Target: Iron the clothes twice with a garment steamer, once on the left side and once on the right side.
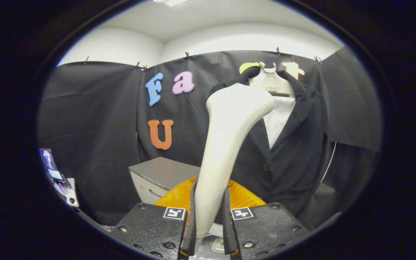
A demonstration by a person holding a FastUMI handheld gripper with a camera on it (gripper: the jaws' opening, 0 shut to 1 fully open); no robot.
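- The hand-held gripper is closed on the handle of the white plastic garment steamer; both fingers are pressed against its lower part, one on each side.
- The steamer is held upright, with a slight lean, so that its wide head is raised to the level of the chest and shoulder of the garment.
- The dark suit jacket is hung on a pale plastic hanger in front of the black cloth wall, with a white shirt front seen between its lapels. It is hung in this way, most likely, so that the fabric falls flat for the steaming.
- The head of the steamer is seen in front of one side of the jacket, near the lapel; whether it is touching the fabric cannot be told.
- Below the jacket, an orange ribbed object is lying just beyond the fingers, and a grey cabinet is standing beside it.
- It is judged that one pass along this side is being done or prepared.
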